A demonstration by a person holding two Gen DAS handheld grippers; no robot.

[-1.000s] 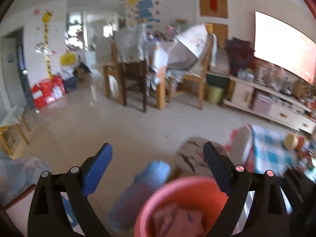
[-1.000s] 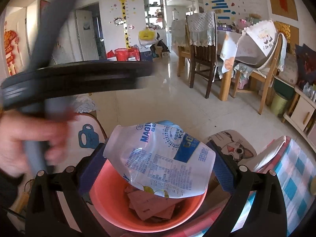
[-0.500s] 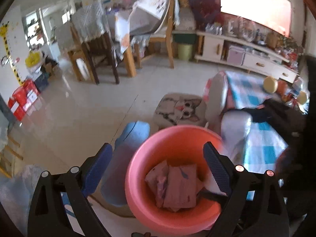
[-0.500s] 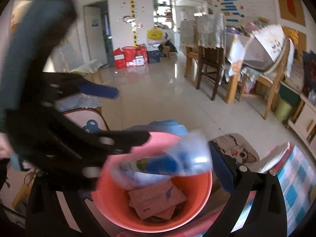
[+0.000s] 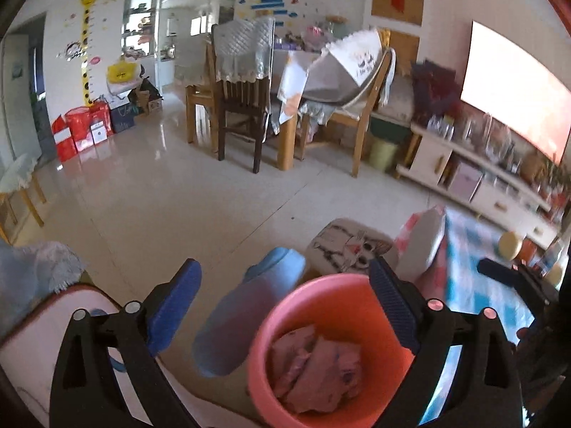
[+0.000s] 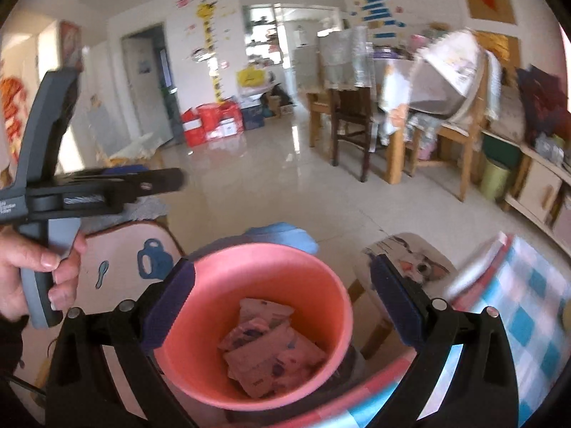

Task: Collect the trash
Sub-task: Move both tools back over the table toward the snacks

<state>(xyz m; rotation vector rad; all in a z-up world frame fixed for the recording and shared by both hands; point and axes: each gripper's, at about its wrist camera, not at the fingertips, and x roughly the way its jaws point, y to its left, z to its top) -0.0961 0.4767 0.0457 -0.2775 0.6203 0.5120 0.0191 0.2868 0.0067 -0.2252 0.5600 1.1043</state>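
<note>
A pink plastic bin (image 6: 332,296) stands just below my right gripper (image 6: 282,296) and holds crumpled wrappers and a plastic bag (image 6: 267,349). My right gripper is open and empty above the bin's mouth. The bin (image 5: 303,306) also shows in the left wrist view, under the right finger of my left gripper (image 5: 285,303), which is open and empty. The wrappers (image 5: 314,371) lie in the bin's bottom. The left gripper's body (image 6: 89,192) shows at the left of the right wrist view, held by a hand.
A blue cushion (image 5: 249,306) lies behind the bin. A cat-print stool (image 6: 410,260) stands to the right, by a checked blue cloth (image 6: 528,303). A pink chair seat (image 6: 125,260) is at left. Dining table and chairs (image 5: 285,89) stand across the tiled floor.
My right gripper let go of the plastic bag, which dropped into the pink bin. The left gripper swung in over the bin, then drew back to the left.
</note>
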